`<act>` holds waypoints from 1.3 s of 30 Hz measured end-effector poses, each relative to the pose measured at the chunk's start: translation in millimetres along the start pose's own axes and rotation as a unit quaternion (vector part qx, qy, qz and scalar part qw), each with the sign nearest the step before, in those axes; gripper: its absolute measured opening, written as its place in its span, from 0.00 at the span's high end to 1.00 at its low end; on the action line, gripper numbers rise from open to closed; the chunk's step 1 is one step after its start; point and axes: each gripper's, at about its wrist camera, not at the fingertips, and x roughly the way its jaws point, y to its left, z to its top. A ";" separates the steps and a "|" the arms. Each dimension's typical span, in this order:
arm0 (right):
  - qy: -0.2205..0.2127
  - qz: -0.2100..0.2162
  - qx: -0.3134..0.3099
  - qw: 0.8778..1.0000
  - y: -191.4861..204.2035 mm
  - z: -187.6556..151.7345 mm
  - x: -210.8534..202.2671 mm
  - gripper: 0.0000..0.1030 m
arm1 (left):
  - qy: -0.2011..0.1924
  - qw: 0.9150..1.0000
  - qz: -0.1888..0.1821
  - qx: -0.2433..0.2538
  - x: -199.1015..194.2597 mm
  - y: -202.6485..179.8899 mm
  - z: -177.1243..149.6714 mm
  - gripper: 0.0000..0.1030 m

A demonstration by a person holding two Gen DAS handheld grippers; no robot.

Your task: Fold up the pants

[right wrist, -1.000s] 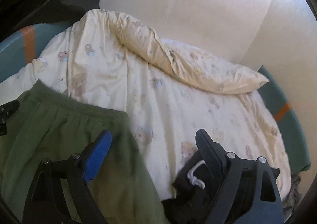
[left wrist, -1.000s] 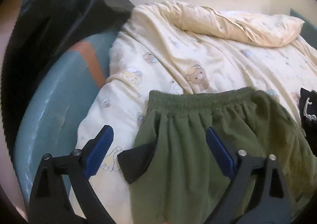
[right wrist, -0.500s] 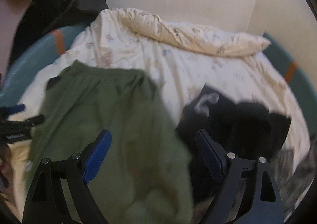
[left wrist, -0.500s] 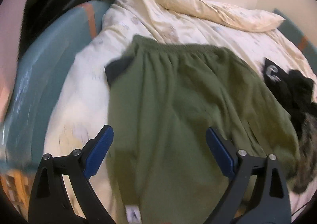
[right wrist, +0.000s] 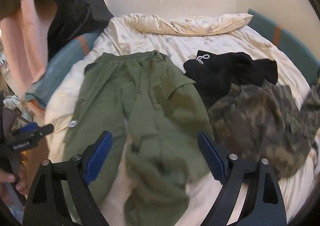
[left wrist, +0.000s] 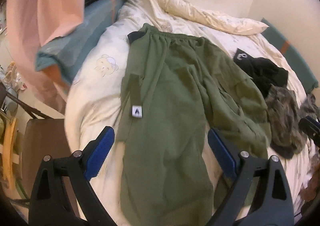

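On the bed, soft limp green pants suit a leg-hem grip; both hand-held grippers, left and right, hang spread, empty.

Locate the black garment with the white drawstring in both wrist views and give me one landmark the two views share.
Left wrist view: the black garment lies at the right, past the green pants and above a camouflage piece.
Right wrist view: it sits right of centre, beside the pants' waistband end.
Shared landmark: the rolled cream duvet edge along the far wall.
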 end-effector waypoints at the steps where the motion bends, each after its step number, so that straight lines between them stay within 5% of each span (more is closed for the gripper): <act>1: -0.001 0.004 0.001 1.000 3.2 -6.9 -11.7 0.14 | -0.006 1.000 0.002 0.001 -11.1 -0.3 -6.9 0.10; 13: -0.063 0.038 -0.013 0.997 35.1 -78.5 -130.9 0.14 | -0.075 0.997 -0.006 0.001 -137.9 -1.6 -95.9 0.10; 20: -0.063 0.077 -0.006 0.995 38.6 -133.7 -160.4 0.14 | -0.076 0.997 -0.009 -0.010 -180.4 8.1 -162.5 0.10; 35: -0.003 0.093 0.047 0.995 24.9 -236.3 -137.1 0.14 | -0.062 0.998 -0.009 0.031 -169.0 42.9 -233.9 0.10; 39: 0.011 0.083 0.074 0.994 10.7 -250.8 -125.6 0.14 | -0.031 0.999 -0.016 0.015 -144.0 64.5 -248.9 0.10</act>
